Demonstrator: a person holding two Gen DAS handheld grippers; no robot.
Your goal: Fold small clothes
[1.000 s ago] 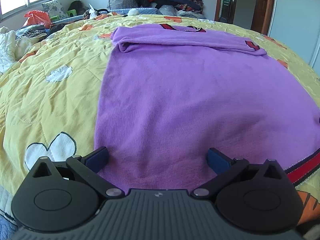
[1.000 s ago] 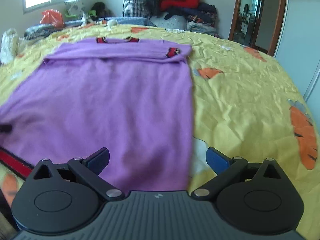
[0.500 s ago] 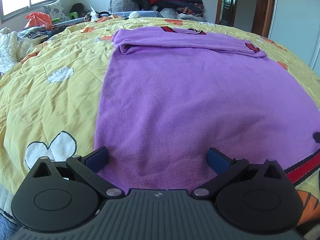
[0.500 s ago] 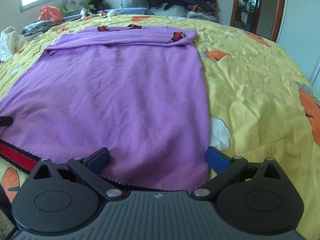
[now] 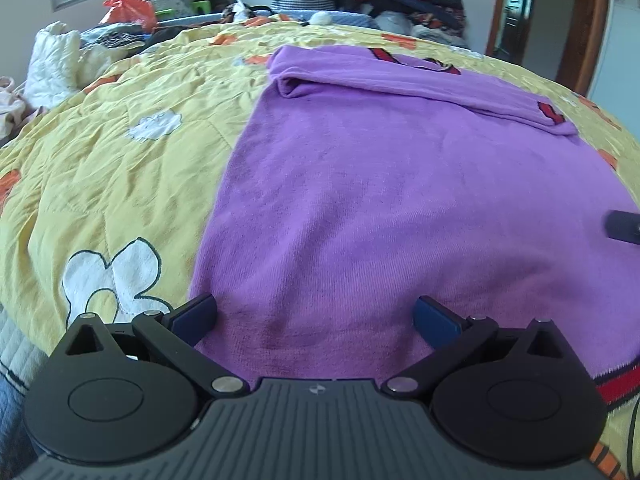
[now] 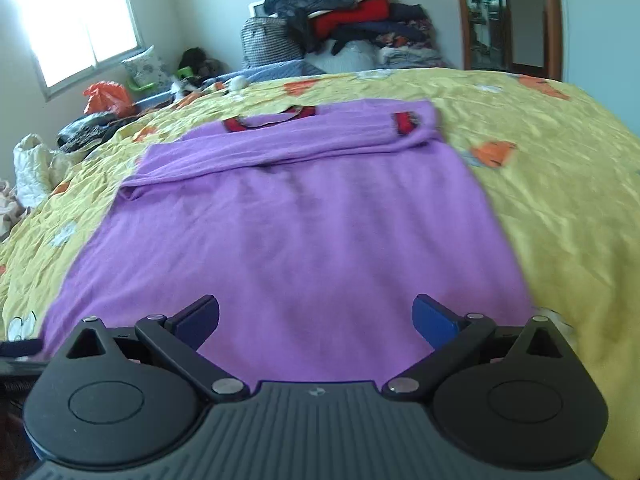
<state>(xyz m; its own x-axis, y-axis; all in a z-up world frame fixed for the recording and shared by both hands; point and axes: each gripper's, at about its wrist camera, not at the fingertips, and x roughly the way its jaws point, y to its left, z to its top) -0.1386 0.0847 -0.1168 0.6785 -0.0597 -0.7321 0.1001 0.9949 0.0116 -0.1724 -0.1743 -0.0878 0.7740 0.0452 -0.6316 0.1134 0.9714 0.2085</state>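
Purple sweater (image 5: 400,200) lies flat on yellow quilt (image 5: 120,160), filling frame centre, sleeves folded across top edge near red-trimmed collar (image 6: 272,118). Left hand-held gripper (image 5: 316,316) at lower frame, jaws spread wide over hem, gripping nothing. Right hand-held gripper (image 6: 316,316) likewise wide apart, empty.

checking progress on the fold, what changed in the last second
The right tongs pulled back and rose, so the whole purple sweater now shows in their view; the left tongs shifted only slightly. Both stayed open, gripping nothing. The sweater stayed flat on the yellow quilt, sleeves still folded across its top.
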